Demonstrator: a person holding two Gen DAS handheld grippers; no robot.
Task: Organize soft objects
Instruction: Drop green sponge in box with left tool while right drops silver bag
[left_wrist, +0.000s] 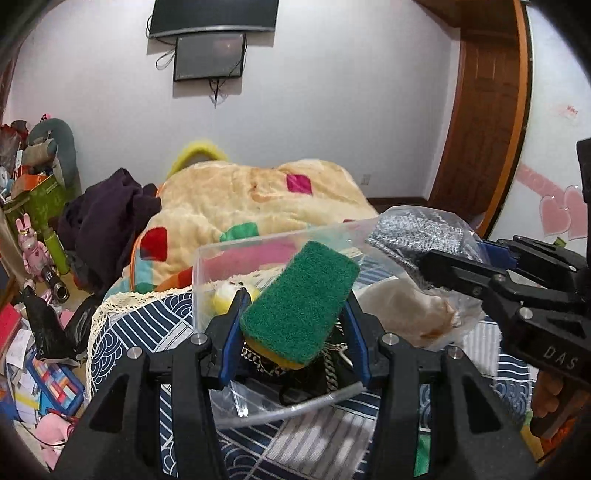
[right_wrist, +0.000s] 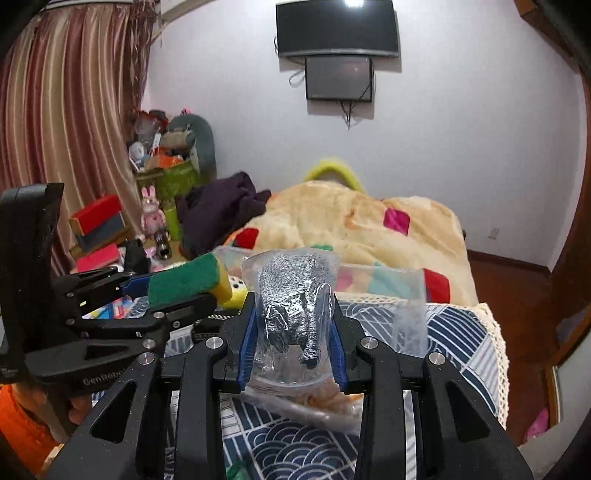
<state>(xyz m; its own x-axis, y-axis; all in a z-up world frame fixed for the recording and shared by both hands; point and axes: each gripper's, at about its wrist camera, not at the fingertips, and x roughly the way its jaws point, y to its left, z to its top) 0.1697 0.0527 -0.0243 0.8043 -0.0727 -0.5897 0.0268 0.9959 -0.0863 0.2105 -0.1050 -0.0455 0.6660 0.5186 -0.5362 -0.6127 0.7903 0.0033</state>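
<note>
The left gripper (left_wrist: 295, 314) was closed on a green and yellow sponge (left_wrist: 300, 303), its fingers (left_wrist: 232, 334) pressing both sides, and held it above the clear plastic box (left_wrist: 221, 258) on the worktop (left_wrist: 258, 446). The right gripper (right_wrist: 293, 332) was closed on a clear bag of silver scouring cloth (right_wrist: 291, 295), lifted just beside the sponge. A colourful blanket (left_wrist: 240, 199) lay on the bed behind.
</note>
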